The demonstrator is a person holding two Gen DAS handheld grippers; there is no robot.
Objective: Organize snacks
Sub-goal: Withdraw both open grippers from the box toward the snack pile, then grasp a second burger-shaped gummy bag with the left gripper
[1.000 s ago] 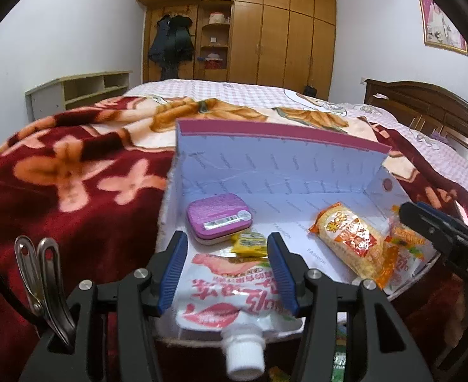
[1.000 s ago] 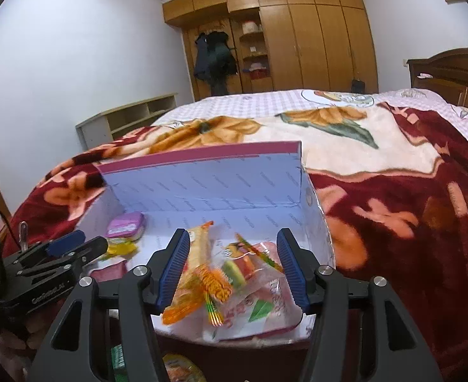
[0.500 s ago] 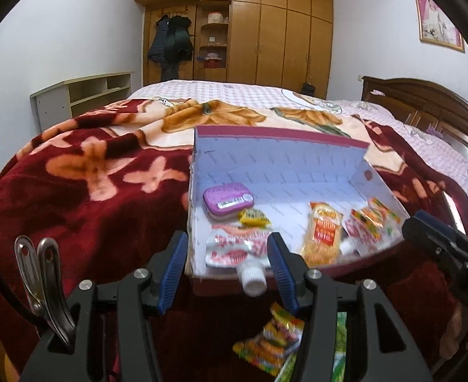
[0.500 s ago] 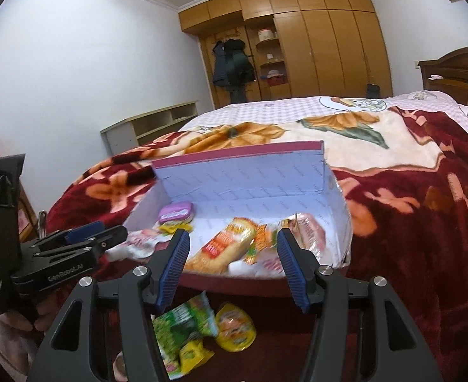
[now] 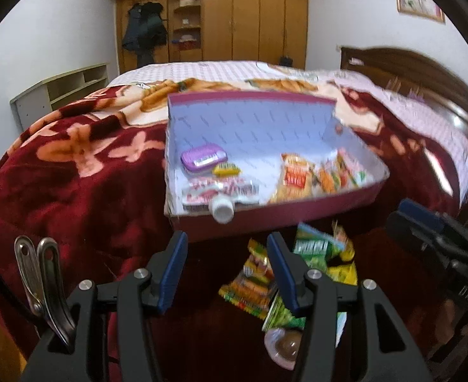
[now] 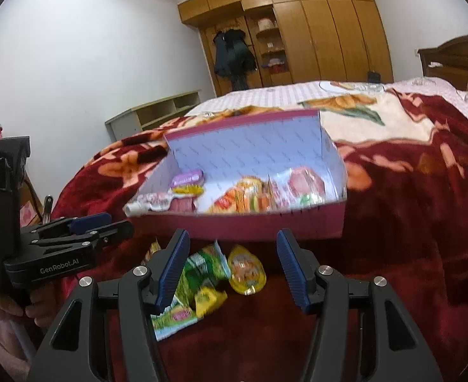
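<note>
A maroon box (image 5: 265, 219) with a pale lilac inside lies on the bed. In it are a purple tin (image 5: 203, 158), a yellow sweet (image 5: 226, 169), a pouch with a white cap (image 5: 222, 211) over the front wall, and an orange packet (image 5: 294, 178). Loose snacks lie on the blanket before the box: a green packet (image 6: 199, 267), a jelly cup (image 6: 246, 270) and a striped packet (image 5: 253, 280). My left gripper (image 5: 226, 242) is open and empty, short of the box front. My right gripper (image 6: 234, 238) is open and empty above the loose snacks.
A red flowered blanket (image 5: 74, 191) covers the bed. A low open shelf (image 5: 68, 89) stands at the left wall, a wooden wardrobe (image 5: 249, 16) at the back and a dark headboard (image 5: 424, 73) at the right. A hand (image 6: 27, 312) holds the left gripper's handle.
Both grippers have drawn back from over the box, so the box looks smaller and farther. The loose snacks in front of it have come into view. The jaws keep the same gap.
</note>
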